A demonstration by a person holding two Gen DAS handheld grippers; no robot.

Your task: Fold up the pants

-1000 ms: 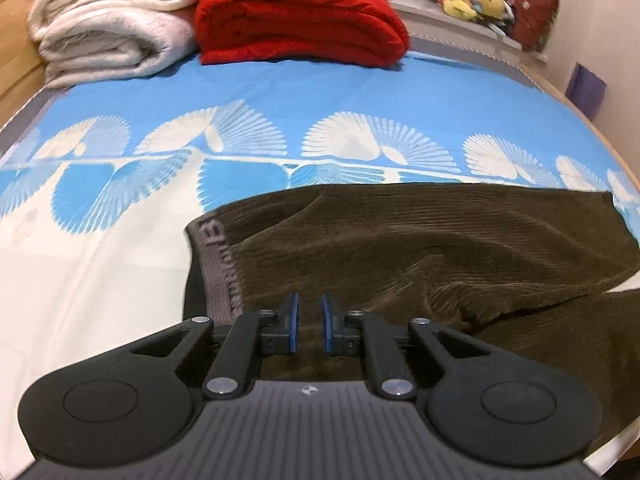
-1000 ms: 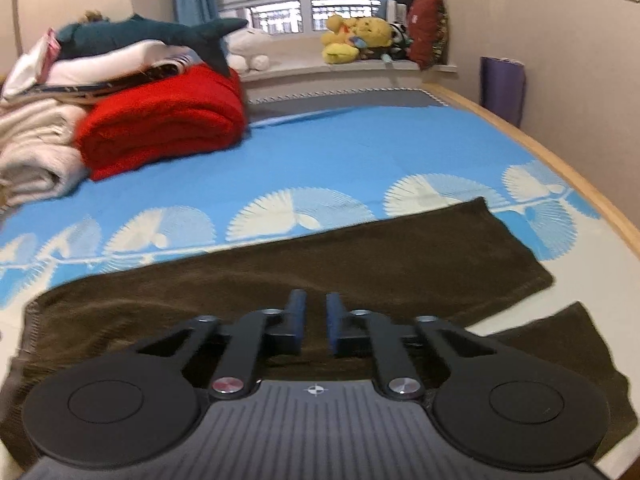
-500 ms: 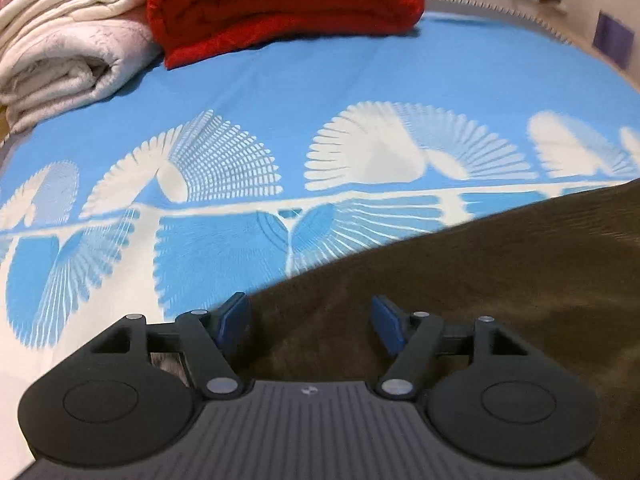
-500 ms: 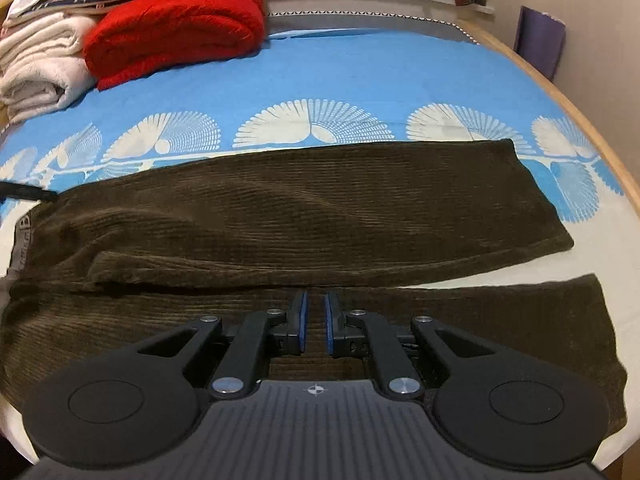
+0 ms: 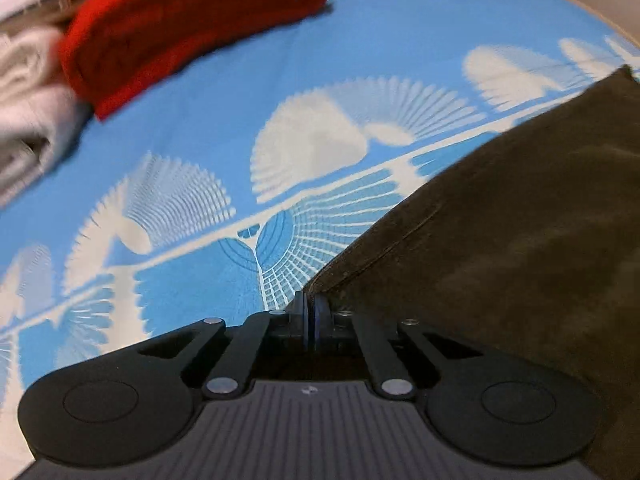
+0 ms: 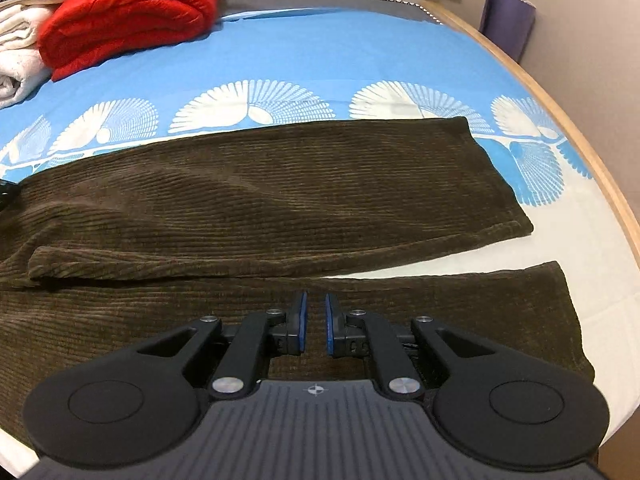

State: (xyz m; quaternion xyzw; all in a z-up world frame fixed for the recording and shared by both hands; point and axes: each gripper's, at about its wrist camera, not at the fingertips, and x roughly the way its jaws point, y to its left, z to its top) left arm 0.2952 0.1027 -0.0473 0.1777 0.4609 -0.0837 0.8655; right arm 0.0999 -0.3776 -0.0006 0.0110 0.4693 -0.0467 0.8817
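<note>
Since a second ago the left claw has swung off the middle of the pants toward their far left edge, opened wide on the way and snapped closed; its jaws now meet at the corner of the dark brown corduroy, pinching that edge of the pants between the blue pads. Over the same second the right claw has dropped lower over the near trouser leg and its jaws stand narrow, a slim gap between the blue pads with nothing pressed between them, the cloth lying just under the tips. Across the bed the pants lie spread sideways on the blue sheet with white fan shapes, the far leg laid flat with its hem to the right, the near leg running alongside and reaching the right near edge. Far left on the bed sits a folded red blanket, touching a pile of white blankets at its left, both well apart from the pants
</note>
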